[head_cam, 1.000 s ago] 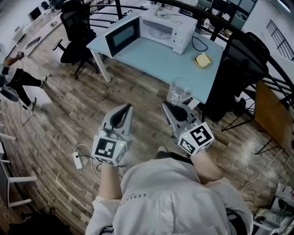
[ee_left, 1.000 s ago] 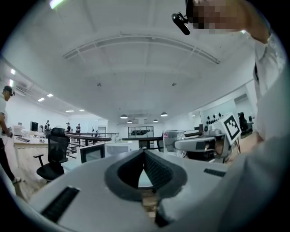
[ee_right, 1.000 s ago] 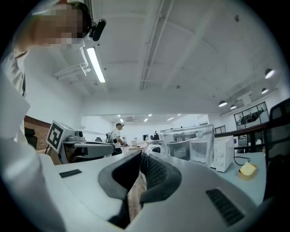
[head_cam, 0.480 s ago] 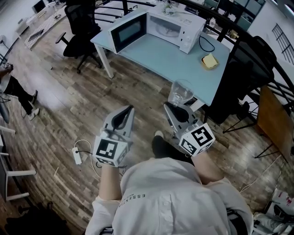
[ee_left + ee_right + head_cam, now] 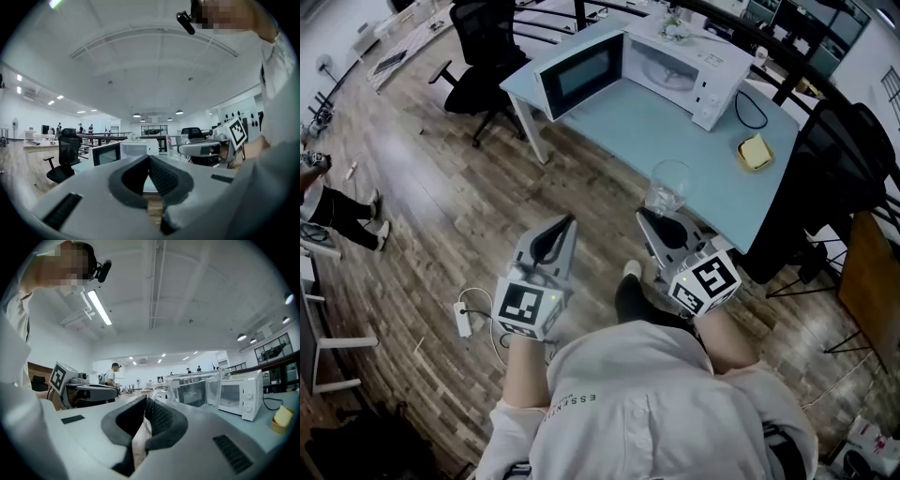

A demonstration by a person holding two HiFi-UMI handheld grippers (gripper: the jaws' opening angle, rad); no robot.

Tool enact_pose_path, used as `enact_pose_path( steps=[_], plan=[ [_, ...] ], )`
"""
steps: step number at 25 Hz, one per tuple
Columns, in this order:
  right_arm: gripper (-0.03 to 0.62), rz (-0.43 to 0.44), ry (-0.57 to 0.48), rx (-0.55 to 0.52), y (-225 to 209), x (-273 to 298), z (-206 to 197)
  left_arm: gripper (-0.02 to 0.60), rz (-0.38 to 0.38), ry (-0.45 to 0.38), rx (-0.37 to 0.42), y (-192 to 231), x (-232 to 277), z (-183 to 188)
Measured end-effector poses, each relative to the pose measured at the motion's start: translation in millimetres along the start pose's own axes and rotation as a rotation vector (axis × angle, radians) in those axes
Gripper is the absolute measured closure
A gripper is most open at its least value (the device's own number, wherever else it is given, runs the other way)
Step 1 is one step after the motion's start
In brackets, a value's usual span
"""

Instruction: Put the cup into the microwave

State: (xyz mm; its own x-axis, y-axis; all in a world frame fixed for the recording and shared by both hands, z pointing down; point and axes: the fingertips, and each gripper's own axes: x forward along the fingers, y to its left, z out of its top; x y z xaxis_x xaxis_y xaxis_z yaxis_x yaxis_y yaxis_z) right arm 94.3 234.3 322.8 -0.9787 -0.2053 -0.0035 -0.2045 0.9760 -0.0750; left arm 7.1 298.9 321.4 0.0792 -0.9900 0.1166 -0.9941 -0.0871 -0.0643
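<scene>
Nearest the person, the left tongs (image 5: 563, 223) are pressed together on nothing. Beside them the right tongs (image 5: 645, 217) pinch the handle of the clear glass cup (image 5: 667, 187), held in the air by the near edge of the pale blue worktop (image 5: 656, 127). Farther back on it stands the white microwave (image 5: 694, 66), its door (image 5: 581, 75) swung open.

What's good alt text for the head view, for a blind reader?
The right gripper holds a clear glass cup near a pale blue table, where a white microwave stands with its door open. The left gripper is shut and empty.
</scene>
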Motion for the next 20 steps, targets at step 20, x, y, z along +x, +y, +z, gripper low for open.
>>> enact_pose_path(
  steps=[20],
  plan=[
    [0.574,-0.025,0.004,0.019,-246.9,116.3,21.0,0.580,-0.072,0.024,0.019,86.4,269.3,25.4]
  ],
)
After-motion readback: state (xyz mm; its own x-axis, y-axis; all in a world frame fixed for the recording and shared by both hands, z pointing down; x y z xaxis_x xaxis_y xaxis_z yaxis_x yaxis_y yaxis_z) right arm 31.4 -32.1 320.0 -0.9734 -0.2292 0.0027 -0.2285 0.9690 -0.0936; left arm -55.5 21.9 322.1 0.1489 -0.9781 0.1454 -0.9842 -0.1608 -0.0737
